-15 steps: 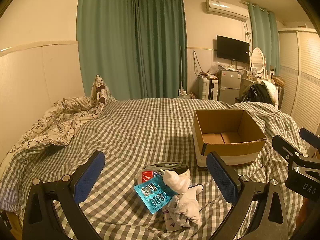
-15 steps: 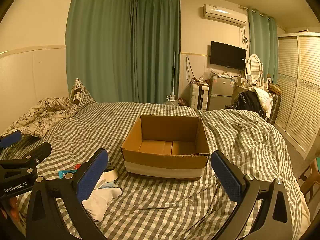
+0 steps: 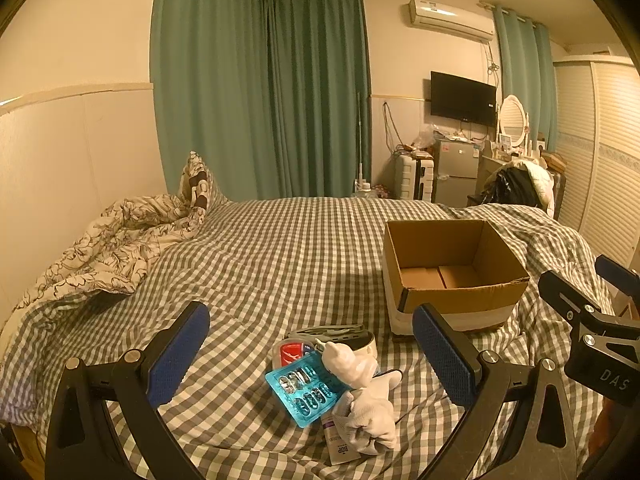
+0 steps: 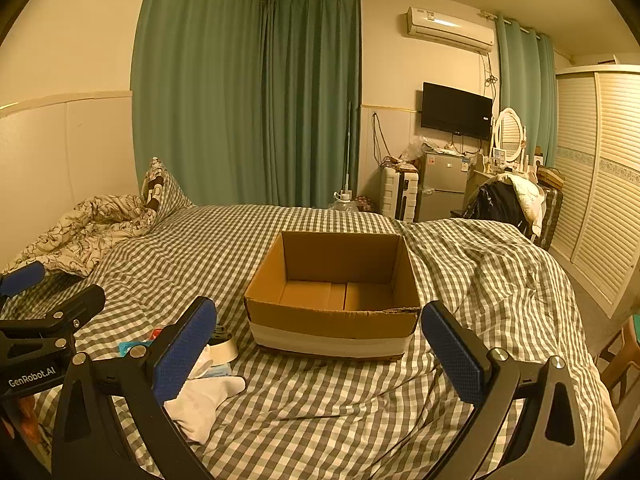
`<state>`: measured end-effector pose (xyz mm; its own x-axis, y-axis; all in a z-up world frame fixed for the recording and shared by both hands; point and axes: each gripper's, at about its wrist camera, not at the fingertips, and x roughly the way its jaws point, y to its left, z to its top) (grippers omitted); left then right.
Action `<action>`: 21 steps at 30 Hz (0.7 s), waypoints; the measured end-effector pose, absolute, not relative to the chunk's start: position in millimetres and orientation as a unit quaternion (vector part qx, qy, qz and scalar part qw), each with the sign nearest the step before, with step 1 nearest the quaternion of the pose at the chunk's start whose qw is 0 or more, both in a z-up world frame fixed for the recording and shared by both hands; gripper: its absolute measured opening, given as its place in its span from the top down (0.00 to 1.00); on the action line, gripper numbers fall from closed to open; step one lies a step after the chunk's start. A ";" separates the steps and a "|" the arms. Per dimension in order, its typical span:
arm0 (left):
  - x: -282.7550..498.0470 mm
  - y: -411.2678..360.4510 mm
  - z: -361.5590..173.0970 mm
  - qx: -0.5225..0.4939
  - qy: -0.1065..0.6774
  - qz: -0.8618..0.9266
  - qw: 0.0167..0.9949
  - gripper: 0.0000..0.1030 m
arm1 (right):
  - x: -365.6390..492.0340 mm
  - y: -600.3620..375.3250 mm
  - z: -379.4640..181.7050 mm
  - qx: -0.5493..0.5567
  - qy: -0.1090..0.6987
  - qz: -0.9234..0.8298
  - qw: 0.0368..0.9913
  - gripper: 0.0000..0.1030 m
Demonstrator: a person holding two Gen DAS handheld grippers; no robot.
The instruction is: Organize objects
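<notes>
From the left wrist, the left gripper (image 3: 310,354) hangs with jaws spread wide and empty above a small pile on the checked bedspread (image 3: 280,256): a blue blister pack (image 3: 304,392), a white sock (image 3: 366,408) and a tape roll (image 3: 344,338). The cardboard box (image 3: 452,272) sits to its right.

From the right wrist, the right gripper (image 4: 318,346) also gapes empty, facing the box (image 4: 332,320), with the sock (image 4: 200,404) at lower left.

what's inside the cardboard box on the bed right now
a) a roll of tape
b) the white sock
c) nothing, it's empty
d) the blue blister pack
c: the cardboard box shows only its bare bottom flaps, while the white sock and blue blister pack lie on the bed outside it.
</notes>
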<state>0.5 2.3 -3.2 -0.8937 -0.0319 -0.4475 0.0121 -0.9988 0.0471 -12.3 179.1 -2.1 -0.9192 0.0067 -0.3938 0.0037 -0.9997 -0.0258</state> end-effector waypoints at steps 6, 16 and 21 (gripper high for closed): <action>2.0 3.2 0.1 0.227 -0.022 -0.974 0.010 0.00 | -9.8 179.2 1.7 -0.198 -0.014 0.980 0.000 0.00; 3.8 3.0 1.6 0.232 -0.020 -0.973 0.004 0.00 | -5.2 177.9 7.4 -0.198 -0.016 0.980 -0.007 0.00; -0.3 1.5 -5.3 0.244 -0.027 -0.970 0.001 0.00 | -6.7 172.3 5.9 -0.204 -0.024 0.979 -0.018 0.00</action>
